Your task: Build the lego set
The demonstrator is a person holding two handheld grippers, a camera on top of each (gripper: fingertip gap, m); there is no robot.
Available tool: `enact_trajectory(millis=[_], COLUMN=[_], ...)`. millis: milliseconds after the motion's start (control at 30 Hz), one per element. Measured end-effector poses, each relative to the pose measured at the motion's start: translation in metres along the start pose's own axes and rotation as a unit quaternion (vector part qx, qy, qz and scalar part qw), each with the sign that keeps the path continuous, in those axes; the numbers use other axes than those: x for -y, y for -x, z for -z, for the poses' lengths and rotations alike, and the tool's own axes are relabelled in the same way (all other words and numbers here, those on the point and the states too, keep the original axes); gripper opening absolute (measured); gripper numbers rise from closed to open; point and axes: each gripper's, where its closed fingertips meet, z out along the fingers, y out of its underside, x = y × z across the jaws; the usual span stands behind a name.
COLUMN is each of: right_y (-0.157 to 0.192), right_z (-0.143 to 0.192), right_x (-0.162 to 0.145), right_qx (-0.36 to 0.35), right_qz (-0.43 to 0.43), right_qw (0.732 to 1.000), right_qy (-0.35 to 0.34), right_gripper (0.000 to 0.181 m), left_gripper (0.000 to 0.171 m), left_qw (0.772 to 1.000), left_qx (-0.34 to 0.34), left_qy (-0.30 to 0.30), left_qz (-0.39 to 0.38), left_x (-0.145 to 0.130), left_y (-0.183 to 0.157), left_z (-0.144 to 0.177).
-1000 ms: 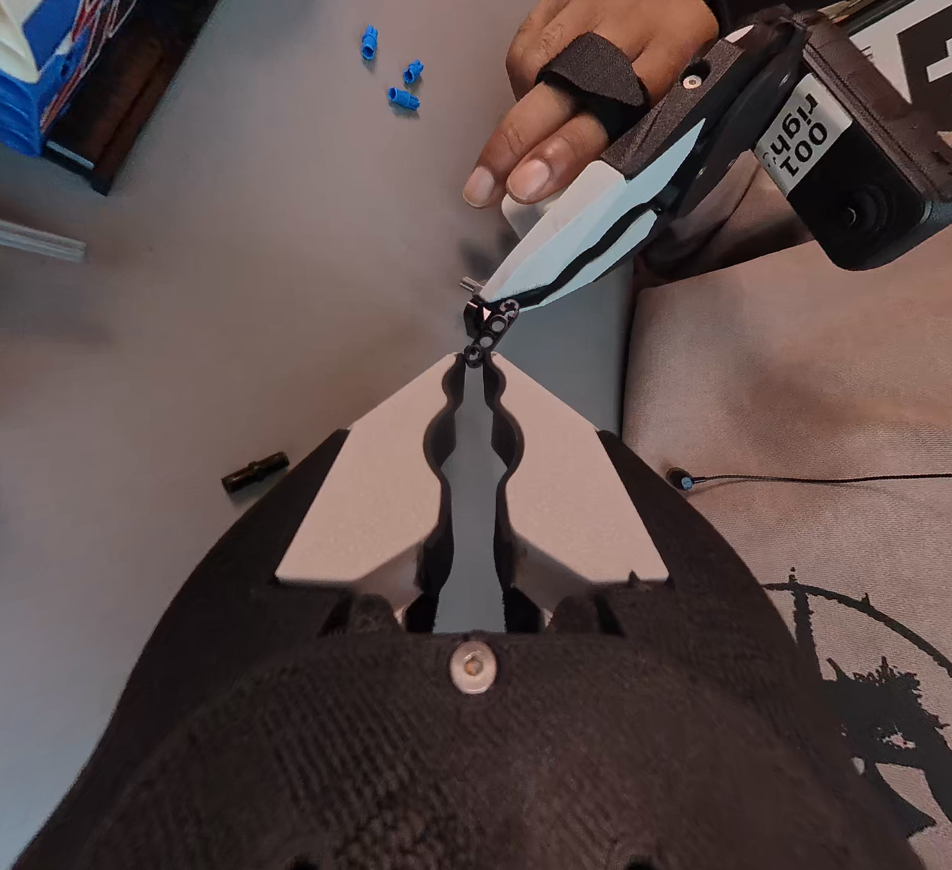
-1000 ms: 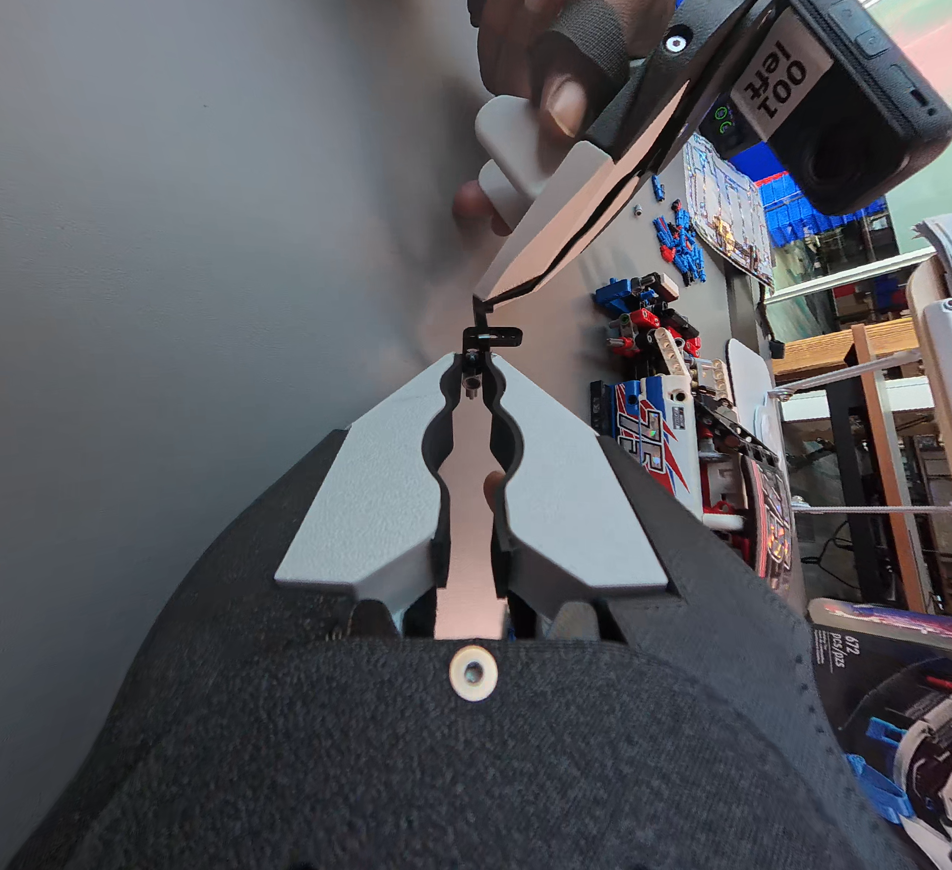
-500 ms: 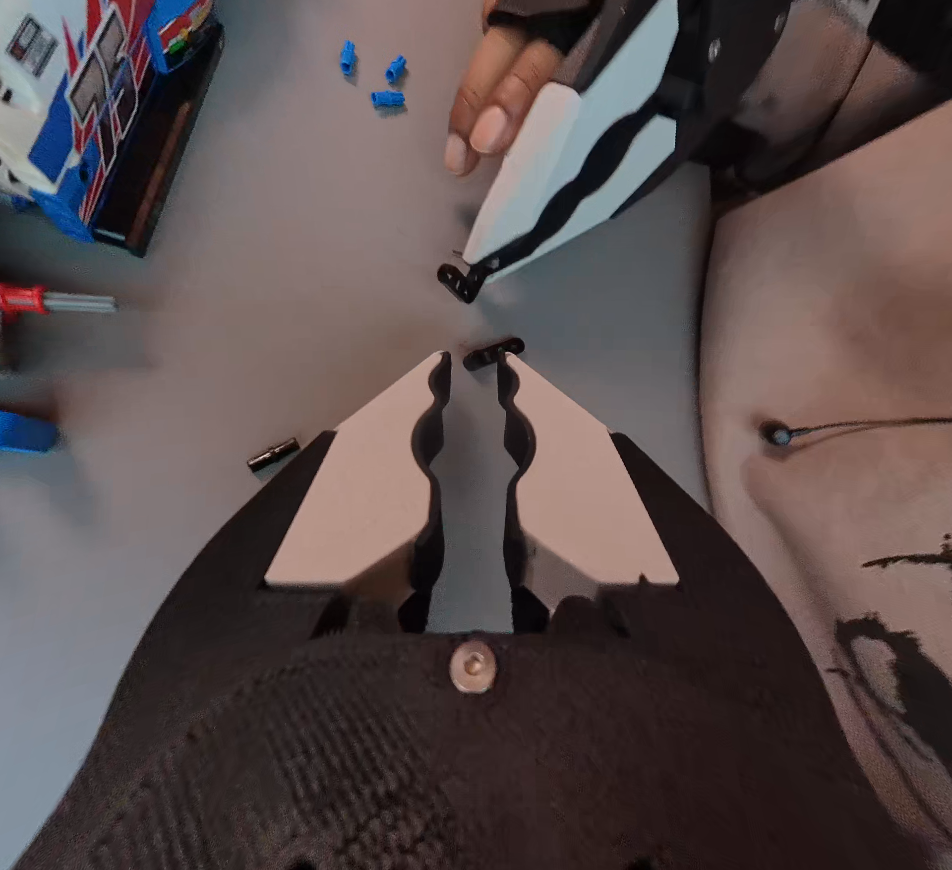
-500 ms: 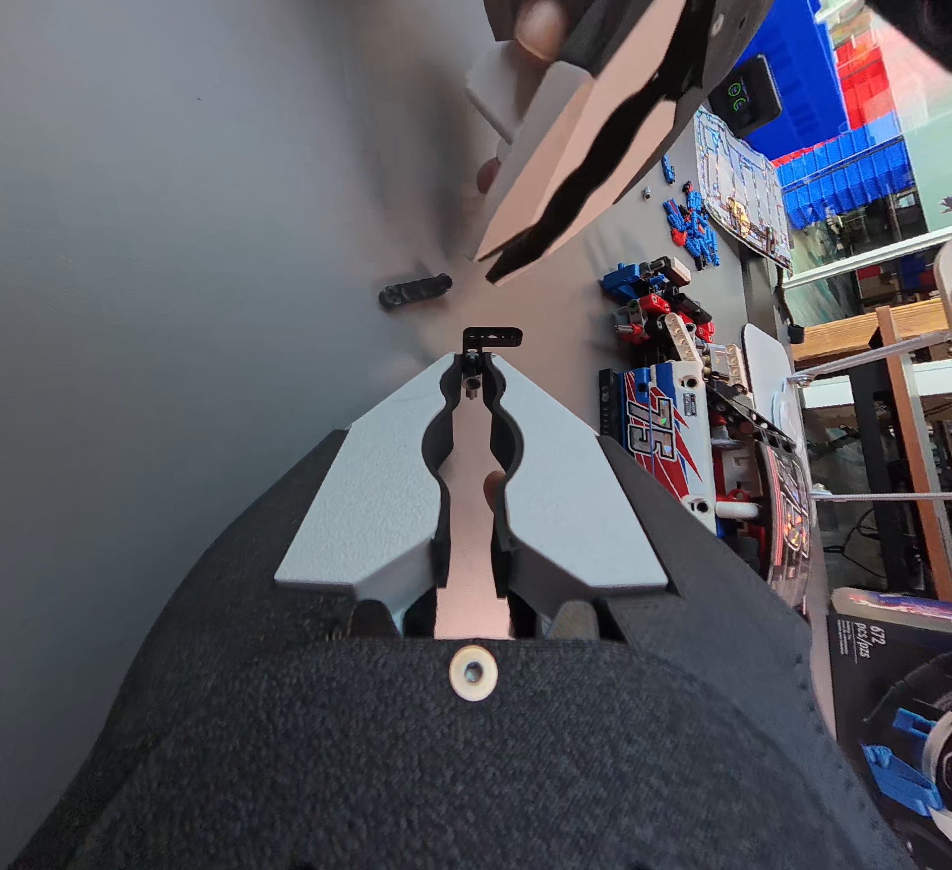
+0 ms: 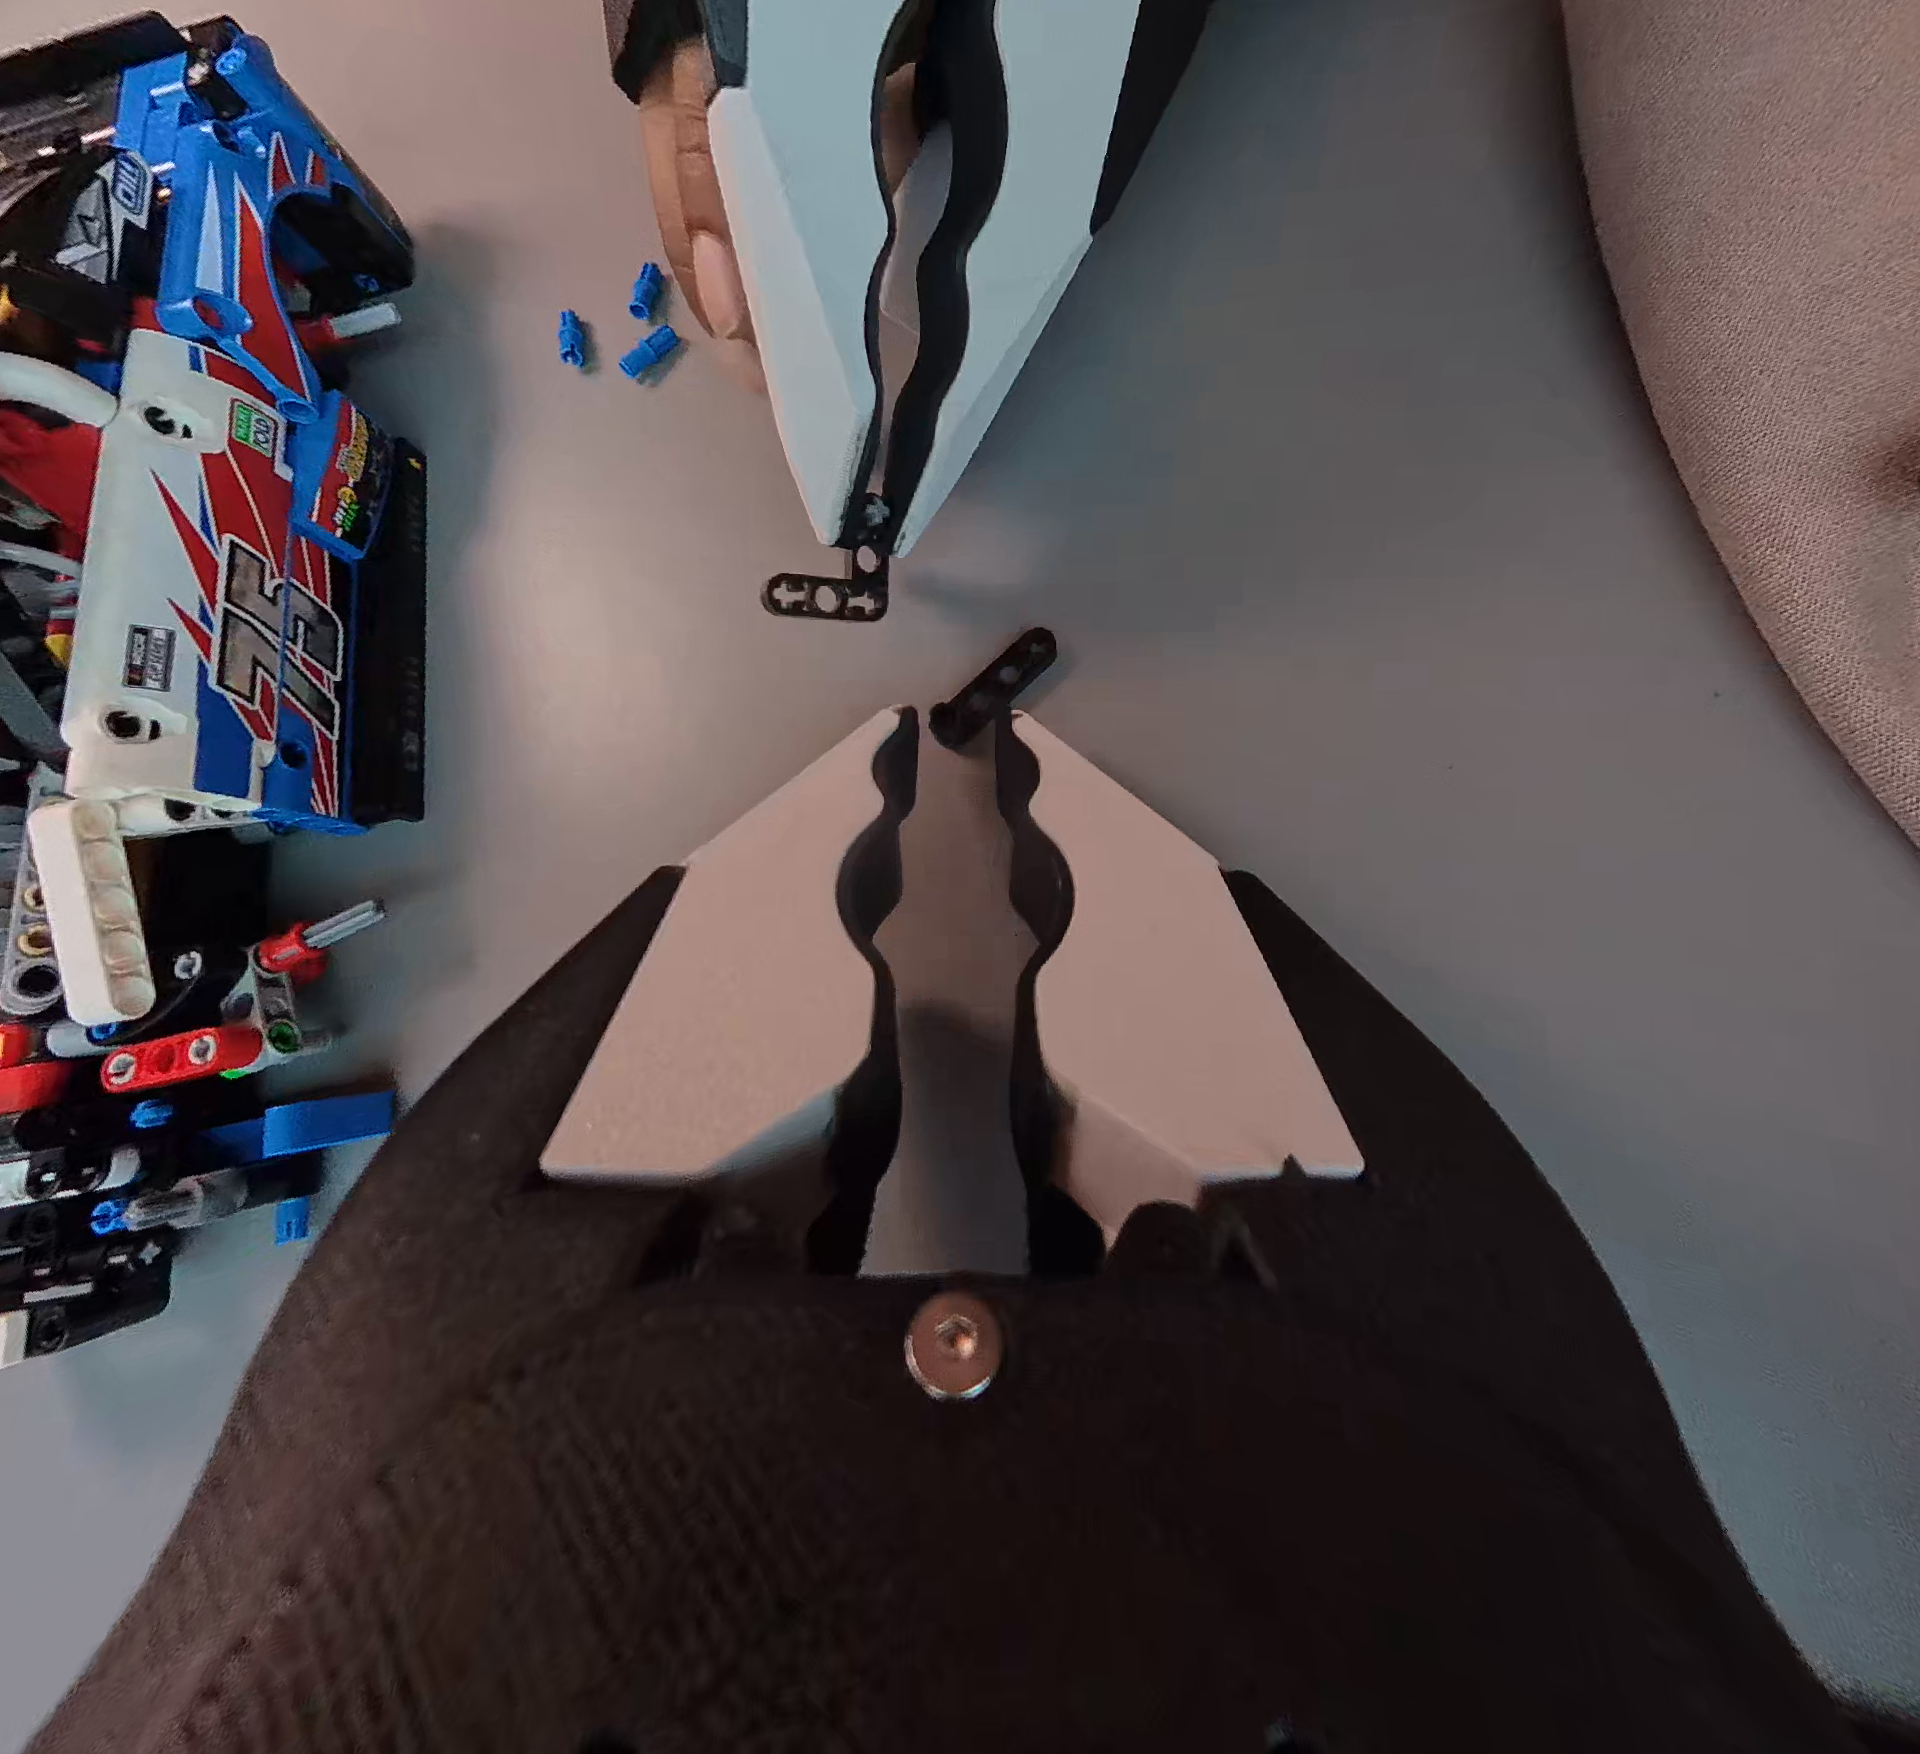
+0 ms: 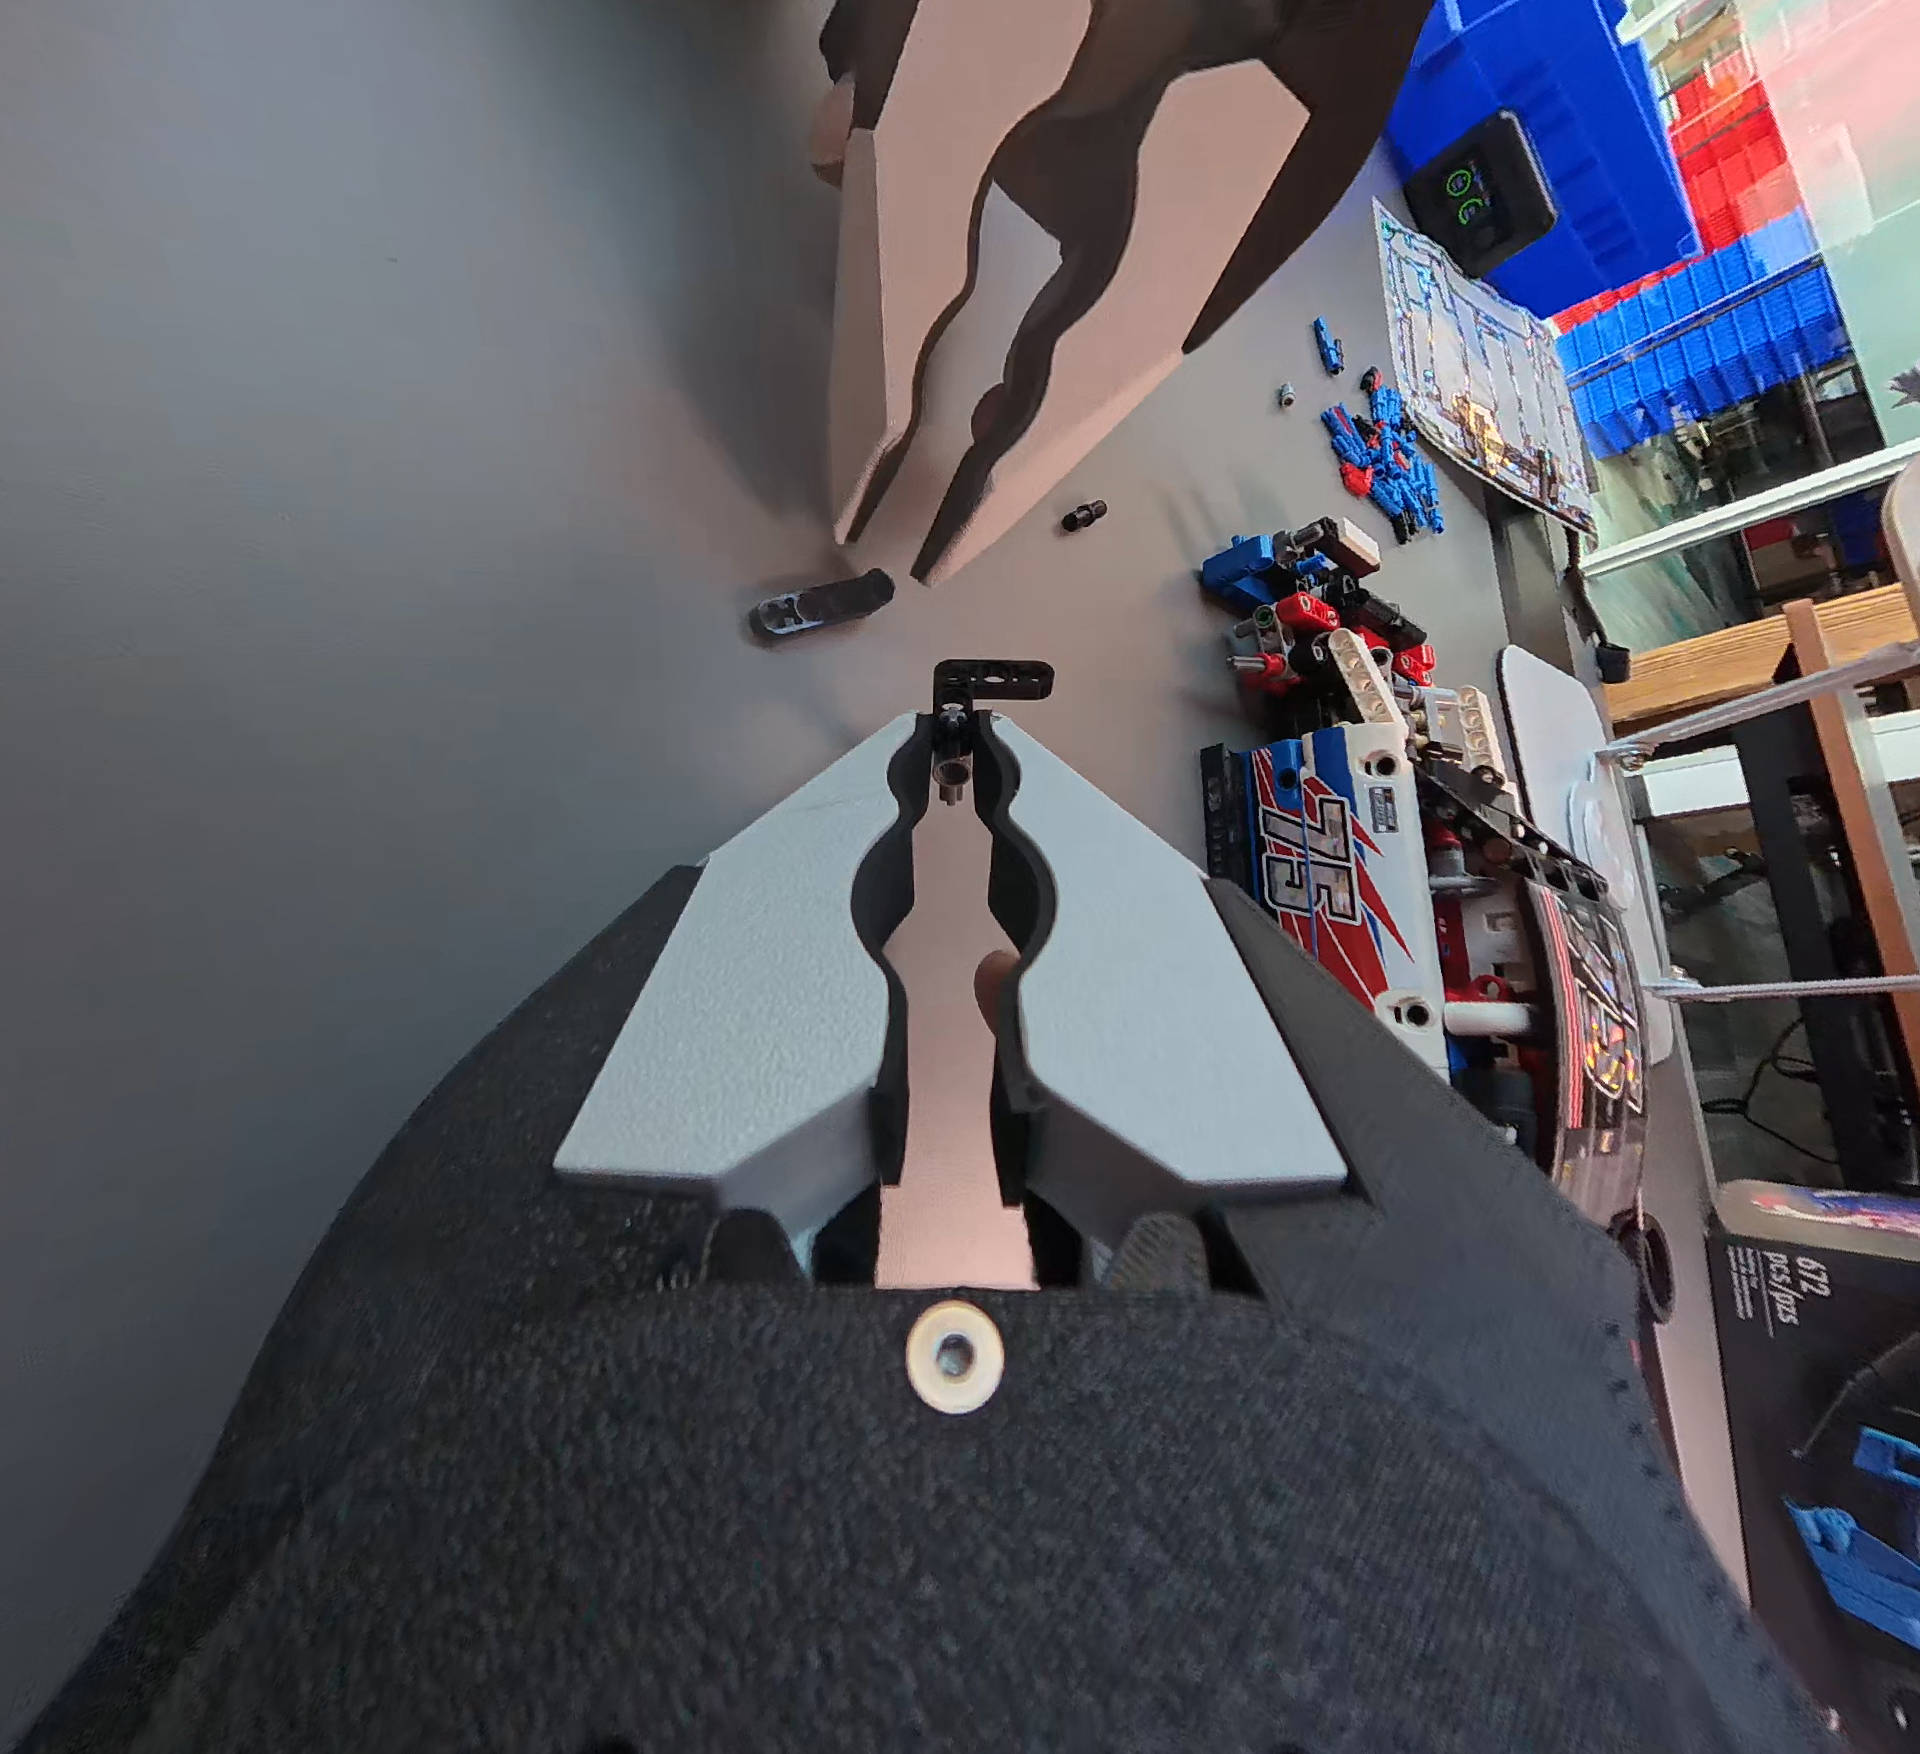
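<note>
We see right gripper point(image 6: 956, 717) pinching short leg of black L-shaped beam point(image 6: 992, 678), long leg sticking out past tips. Our left gripper point(image 5: 956, 717) jaws parted narrowly, holding nothing. Short black straight beam point(image 5: 992, 688) lies on grey table point(image 5: 1403, 561), just ahead of left tips, seemingly touching one; L-shaped beam just beyond it. Partly built race car point(image 5: 223, 499) well off to left of straight beam; three blue pins point(image 5: 618, 333) between car and right gripper.
</note>
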Motion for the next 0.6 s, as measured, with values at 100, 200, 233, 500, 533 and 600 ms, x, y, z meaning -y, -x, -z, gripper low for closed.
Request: enact_trajectory(millis=[100, 200, 233, 500, 533, 600], right_y=[0.003, 0.004, 0.004, 0.005, 0.005, 0.005], right_z=[-0.002, -0.002, -0.001, -0.001, -0.001, 0.000], right_x=[0.000, 0.001, 0.001, 0.006, 0.006, 0.007], right_qx=[0.005, 0.006, 0.005, 0.005, 0.004, 0.003], right_qz=[0.009, 0.010, 0.011, 0.015, 0.017, 0.019], right_qw=[1.000, 1.000, 1.000, 1.000, 1.000, 1.000], right_qy=[0.005, 0.003, 0.003, -0.008, -0.008, -0.013], right_gripper=[0.006, 0.005, 0.005, 0.005, 0.005, 0.005], left_gripper=[0.010, 0.005, 0.005, 0.005, 0.005, 0.005], left_qw=[1.000, 0.999, 0.998, 0.930, 0.920, 0.903], left_qx=[-0.012, -0.026, -0.031, -0.121, -0.128, -0.144], left_qy=[0.011, 0.014, 0.013, -0.065, -0.075, -0.085], left_qz=[0.010, 0.040, 0.059, 0.340, 0.362, 0.395], left_x=[-0.003, -0.001, -0.001, 0.013, 0.014, 0.016], left_y=[0.000, 0.000, 0.001, 0.013, 0.014, 0.015], left_z=[-0.006, -0.009, -0.008, 0.003, 0.004, 0.006])
